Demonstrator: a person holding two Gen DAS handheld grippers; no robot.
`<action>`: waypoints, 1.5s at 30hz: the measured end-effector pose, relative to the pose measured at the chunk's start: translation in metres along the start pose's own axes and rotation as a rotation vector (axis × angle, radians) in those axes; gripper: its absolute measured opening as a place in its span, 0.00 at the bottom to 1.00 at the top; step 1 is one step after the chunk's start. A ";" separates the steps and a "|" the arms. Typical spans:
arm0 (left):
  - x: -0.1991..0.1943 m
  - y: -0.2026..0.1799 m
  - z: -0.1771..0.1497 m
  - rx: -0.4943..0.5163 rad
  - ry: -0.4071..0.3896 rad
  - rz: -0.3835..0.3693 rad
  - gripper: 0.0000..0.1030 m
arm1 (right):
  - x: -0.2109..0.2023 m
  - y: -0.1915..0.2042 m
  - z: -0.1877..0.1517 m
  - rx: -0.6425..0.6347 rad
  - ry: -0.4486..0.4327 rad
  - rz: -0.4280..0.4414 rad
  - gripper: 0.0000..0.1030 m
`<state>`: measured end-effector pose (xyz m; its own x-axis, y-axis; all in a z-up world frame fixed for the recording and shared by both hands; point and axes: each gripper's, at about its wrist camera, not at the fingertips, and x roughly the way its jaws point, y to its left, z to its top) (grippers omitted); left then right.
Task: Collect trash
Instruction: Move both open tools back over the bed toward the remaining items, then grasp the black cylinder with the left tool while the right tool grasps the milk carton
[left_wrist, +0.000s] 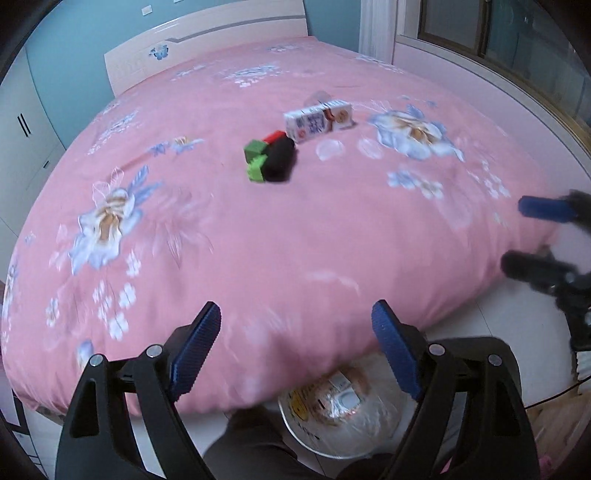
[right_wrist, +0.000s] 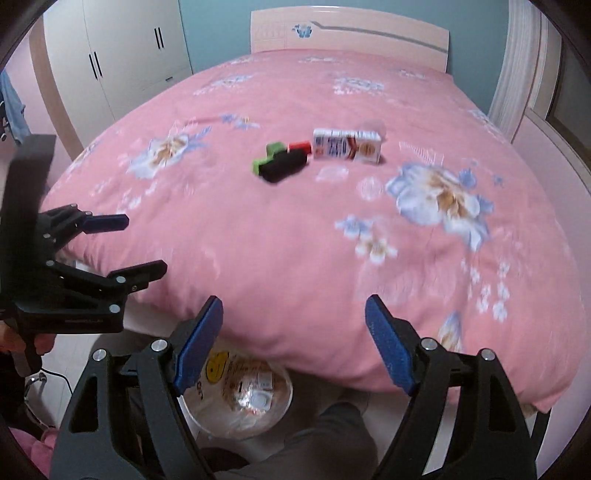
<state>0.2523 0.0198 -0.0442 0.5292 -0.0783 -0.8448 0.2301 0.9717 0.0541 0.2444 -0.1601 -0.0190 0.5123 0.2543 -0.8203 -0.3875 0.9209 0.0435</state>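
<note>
Milk carton (right_wrist: 346, 145): lying on its side on the bed (right_wrist: 258, 236), 12 o'clock from my right tongs (right_wrist: 293, 343). Probably empty, light, crushable; grip across narrow sides. Both tongs, left tongs (left_wrist: 295, 341) included, wide open, empty.

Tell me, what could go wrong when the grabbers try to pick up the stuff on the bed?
1. The milk carton and the black, green and red thing lie far across the soft pink quilt; a long reach might push them deeper instead of gripping.
2. The bin sits low, partly under the quilt's edge, so dropped trash might miss it.
3. Both the left gripper and the right gripper are open and close together; they could bump.
</note>
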 end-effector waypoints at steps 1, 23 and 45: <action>0.002 0.003 0.005 -0.001 -0.002 0.004 0.83 | 0.000 -0.002 0.008 -0.004 -0.006 -0.004 0.76; 0.097 0.043 0.125 -0.056 0.070 -0.015 0.83 | 0.074 -0.072 0.173 -0.141 -0.012 -0.086 0.76; 0.202 0.024 0.180 0.118 0.167 -0.189 0.83 | 0.252 -0.074 0.236 -0.762 0.235 0.053 0.76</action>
<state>0.5119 -0.0124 -0.1179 0.3286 -0.2082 -0.9212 0.4110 0.9097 -0.0590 0.5832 -0.0948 -0.0947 0.3361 0.1449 -0.9306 -0.8676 0.4322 -0.2461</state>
